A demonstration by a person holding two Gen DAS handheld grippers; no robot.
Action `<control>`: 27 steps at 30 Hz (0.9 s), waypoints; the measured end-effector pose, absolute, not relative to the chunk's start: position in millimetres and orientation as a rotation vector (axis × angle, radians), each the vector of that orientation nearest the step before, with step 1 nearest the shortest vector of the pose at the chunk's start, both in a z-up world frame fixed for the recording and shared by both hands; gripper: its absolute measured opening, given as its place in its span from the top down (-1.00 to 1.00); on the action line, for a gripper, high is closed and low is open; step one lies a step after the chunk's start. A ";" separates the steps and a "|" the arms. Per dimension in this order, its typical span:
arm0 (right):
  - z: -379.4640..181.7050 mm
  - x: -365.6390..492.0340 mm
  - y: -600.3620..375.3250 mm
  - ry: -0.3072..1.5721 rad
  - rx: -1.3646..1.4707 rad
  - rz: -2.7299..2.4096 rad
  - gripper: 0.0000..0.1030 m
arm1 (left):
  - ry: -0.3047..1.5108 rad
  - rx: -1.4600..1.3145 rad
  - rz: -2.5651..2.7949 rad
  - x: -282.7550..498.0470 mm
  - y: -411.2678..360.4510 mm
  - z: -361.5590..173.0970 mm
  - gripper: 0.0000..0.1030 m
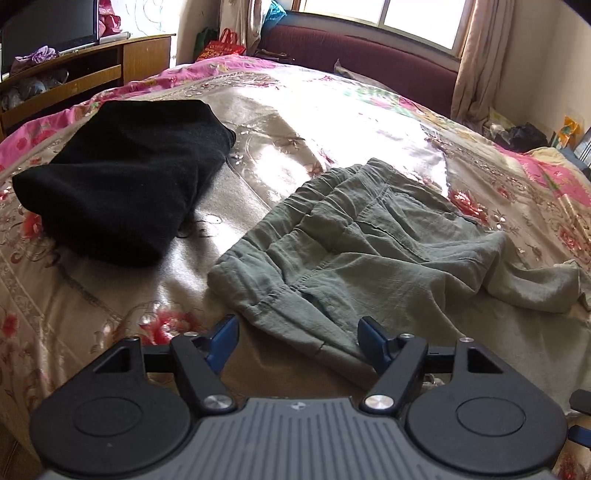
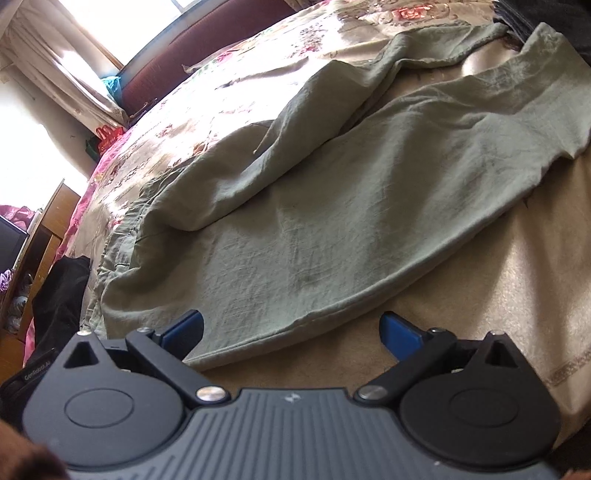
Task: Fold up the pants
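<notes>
Olive-green pants (image 1: 369, 251) lie spread on the floral bedspread (image 1: 280, 122), waistband toward the left. My left gripper (image 1: 299, 338) hovers open at the near waistband corner; the cloth's edge lies between its blue fingers (image 1: 225, 332) without being pressed. In the right wrist view the same pants (image 2: 314, 229) stretch away with both legs running to the upper right, the far leg crumpled over the near one. My right gripper (image 2: 293, 330) is open at the near edge of the closer leg, and the hem line passes between its fingers (image 2: 399, 332).
A folded black garment (image 1: 122, 177) lies on the bed left of the pants, also seen as dark cloth (image 2: 61, 295). A maroon headboard (image 1: 369, 62) and window stand behind. A wooden cabinet (image 1: 92, 70) with a TV (image 1: 48, 26) stands at the left.
</notes>
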State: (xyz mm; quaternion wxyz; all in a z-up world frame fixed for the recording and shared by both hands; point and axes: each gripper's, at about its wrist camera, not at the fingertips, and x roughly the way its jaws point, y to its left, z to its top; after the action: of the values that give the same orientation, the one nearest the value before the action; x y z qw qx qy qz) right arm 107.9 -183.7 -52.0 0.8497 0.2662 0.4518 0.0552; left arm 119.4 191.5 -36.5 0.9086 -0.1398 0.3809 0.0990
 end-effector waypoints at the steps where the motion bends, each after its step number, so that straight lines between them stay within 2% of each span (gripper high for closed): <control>1: -54.4 111.3 -182.5 0.960 0.557 0.105 -0.89 | 0.805 -0.257 0.216 125.6 187.6 -41.5 -0.42; 3: -59.1 116.6 -183.4 0.976 0.558 0.075 -0.61 | 0.823 -0.217 0.249 132.5 185.3 -49.1 -0.15; 4: -59.7 117.5 -185.4 0.970 0.551 0.067 -0.49 | 0.815 -0.232 0.249 132.7 187.2 -50.0 -0.09; 5: -59.8 117.5 -187.0 0.965 0.539 0.057 -0.13 | 0.797 -0.262 0.244 132.0 190.4 -49.3 0.10; 6: -60.2 117.5 -189.8 0.965 0.535 0.040 0.38 | 0.783 -0.302 0.227 131.1 194.7 -48.4 0.29; 8: -63.9 117.9 -201.3 0.983 0.588 0.036 0.79 | 0.779 -0.332 0.205 130.8 198.5 -47.1 0.44; 9: -66.2 116.6 -207.3 0.987 0.630 0.048 0.88 | 0.773 -0.317 0.206 129.4 197.9 -45.8 0.44; 15: -58.2 82.1 -198.7 0.985 0.595 0.129 0.94 | 0.745 -0.271 0.217 94.5 203.7 -39.2 0.51; 19: -63.3 66.0 -177.5 1.007 0.510 0.180 0.83 | 0.780 -0.232 0.288 75.1 217.1 -48.1 0.47; 23: -37.3 60.5 -194.2 0.960 0.486 0.176 0.43 | 0.786 -0.230 0.305 68.2 220.7 -43.5 0.38; 27: -18.3 47.7 -268.0 0.828 0.497 -0.009 -0.03 | 0.730 -0.119 0.349 59.7 200.1 -26.5 0.31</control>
State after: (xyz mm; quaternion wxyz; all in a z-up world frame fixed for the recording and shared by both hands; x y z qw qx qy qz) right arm 47.7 -268.0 -18.3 0.8856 0.2389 0.3982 -0.0044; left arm 59.7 200.1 -26.5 0.9175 -0.0576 0.3549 0.1697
